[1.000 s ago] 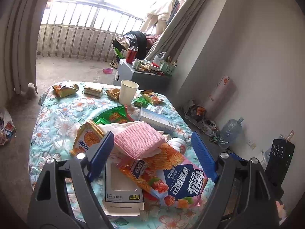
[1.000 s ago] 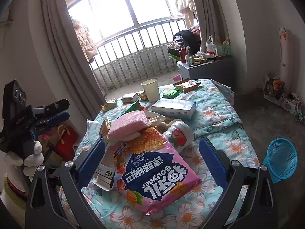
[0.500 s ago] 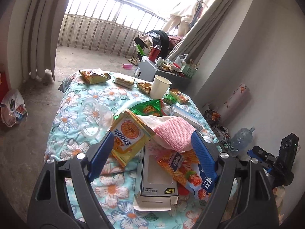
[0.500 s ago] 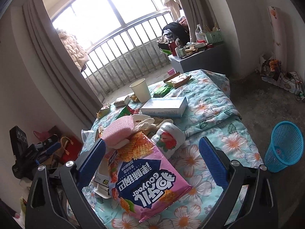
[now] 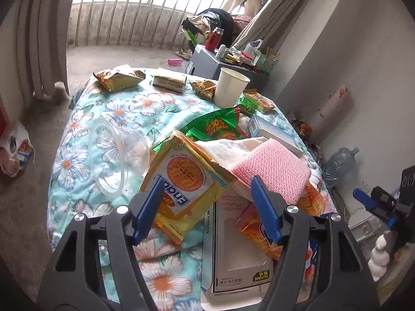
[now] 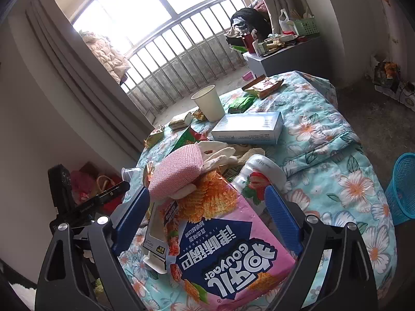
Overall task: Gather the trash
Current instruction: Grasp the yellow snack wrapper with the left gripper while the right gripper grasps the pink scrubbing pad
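Observation:
Trash is heaped on a table under a floral cloth (image 5: 85,134). My left gripper (image 5: 207,184) hangs low over a yellow snack packet (image 5: 186,181). Its jaws are closing with the packet between them, and the pads are not pressing on it. My right gripper (image 6: 207,190) straddles a large pink chip bag (image 6: 228,254). These jaws are closing too, still clear of the bag's sides. A pink cloth (image 5: 275,171) (image 6: 176,171) lies on top of the heap. Under it sit a white box (image 5: 238,246) and a strawberry drink bottle (image 6: 259,178).
Farther back stand a paper cup (image 5: 229,88) (image 6: 208,103), a pale blue box (image 6: 249,127), a green wrapper (image 5: 218,129) and several small packets. A clear plastic cup (image 5: 111,160) lies on its side at the left. A blue mesh bin (image 6: 402,186) stands on the floor right of the table.
My left gripper swung left and sank from over the pink cloth to the yellow packet, its jaws narrowing. My right gripper drew nearer the pink bag, rolled a little, and its jaws narrowed slightly.

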